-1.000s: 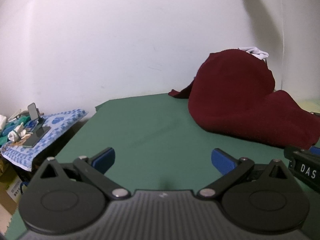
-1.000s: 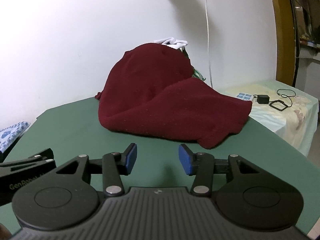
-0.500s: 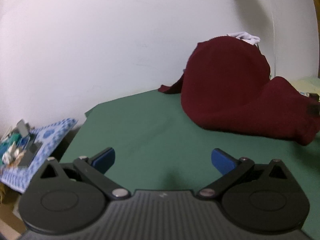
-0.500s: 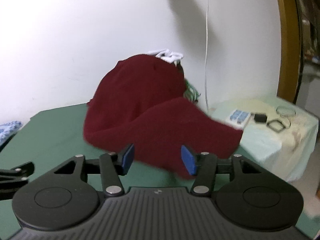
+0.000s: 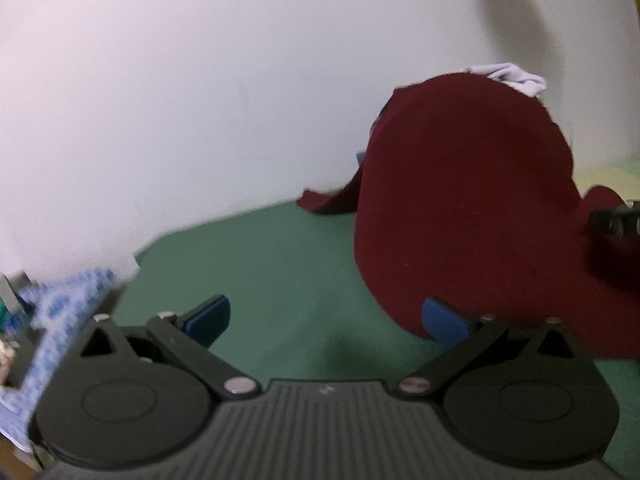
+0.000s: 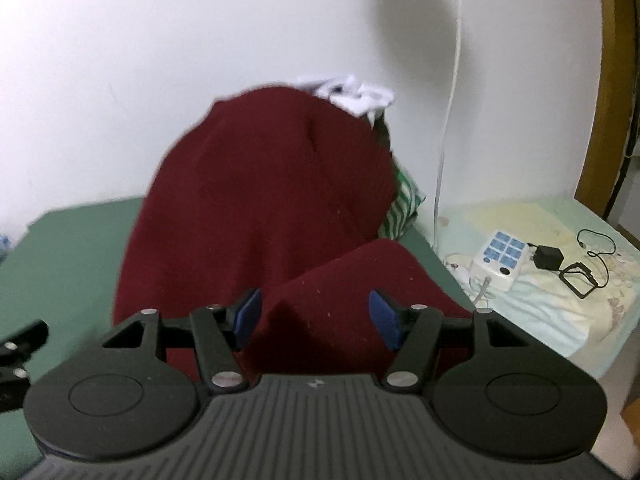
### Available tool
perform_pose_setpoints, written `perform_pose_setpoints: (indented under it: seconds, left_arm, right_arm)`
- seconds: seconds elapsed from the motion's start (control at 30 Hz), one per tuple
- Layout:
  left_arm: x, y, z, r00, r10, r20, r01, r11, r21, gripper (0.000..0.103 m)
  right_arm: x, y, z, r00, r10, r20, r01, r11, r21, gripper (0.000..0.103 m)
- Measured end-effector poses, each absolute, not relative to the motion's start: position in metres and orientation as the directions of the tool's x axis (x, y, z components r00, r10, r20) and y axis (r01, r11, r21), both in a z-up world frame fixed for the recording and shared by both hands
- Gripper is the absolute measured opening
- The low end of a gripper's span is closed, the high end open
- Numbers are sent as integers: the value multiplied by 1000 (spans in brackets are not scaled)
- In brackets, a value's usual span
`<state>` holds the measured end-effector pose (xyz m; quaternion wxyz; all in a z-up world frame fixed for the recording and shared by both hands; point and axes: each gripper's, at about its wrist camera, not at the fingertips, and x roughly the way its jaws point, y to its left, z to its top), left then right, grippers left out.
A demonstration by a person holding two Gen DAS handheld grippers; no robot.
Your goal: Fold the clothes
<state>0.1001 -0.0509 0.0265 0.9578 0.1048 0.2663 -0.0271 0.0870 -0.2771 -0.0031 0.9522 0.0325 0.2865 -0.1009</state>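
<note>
A dark red knit garment (image 6: 264, 208) lies heaped over a pile of clothes on the green table (image 6: 68, 256), against the white wall. A white cloth (image 6: 352, 94) tops the pile and a green striped cloth (image 6: 404, 208) sticks out at its right. My right gripper (image 6: 316, 316) hovers just above the garment's near flap, its jaws opening, the pads not pressing on the cloth. In the left wrist view the same garment (image 5: 460, 208) fills the right side. My left gripper (image 5: 326, 318) stands open over bare green table, its right pad at the garment's edge.
A side table with pale cloth (image 6: 560, 300) stands at the right, holding a white power strip (image 6: 498, 258), a black adapter and cables. A blue patterned cloth (image 5: 60, 320) with small items lies at the left. The wall is close behind the pile.
Both grippers have moved forward and to the right, toward the red garment, which now looks larger. The right gripper's jaws have widened. The left jaws kept their wide spread.
</note>
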Motion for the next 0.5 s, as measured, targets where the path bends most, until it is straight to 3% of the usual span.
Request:
perform_pose_setpoints:
  seconds: [0.1,0.17,0.23,0.33,0.43,0.5]
  left_arm:
    - [118,-44,31,817,-3,-576,107,983,146,102]
    - [122,-38,41,787,-17,-616,119,985,125,103]
    - [114,-22,61,761,-44,-647,125,989,80,103]
    - [94,7,94,737,-78,-671,130,991,27,102]
    - [70,42,135,754,-33,-656,120,989,89,102]
    - [59,69,170,771,-5,-636,108,987,122,102]
  right_arm:
    - [104,-274,2,768,-159,-620,199,980,-5,61]
    - [111,-274,12,737,-144,-661,190,982,-3,54]
    - [105,-280,39,720,-104,-686,194,979,55,52]
    - [86,-296,91,698,-24,-715,208,963,171,54]
    - [55,-302,147,708,-66,-703,235,961,147,64]
    - [41,-302,178,713,-130,-689,251,965,78,64]
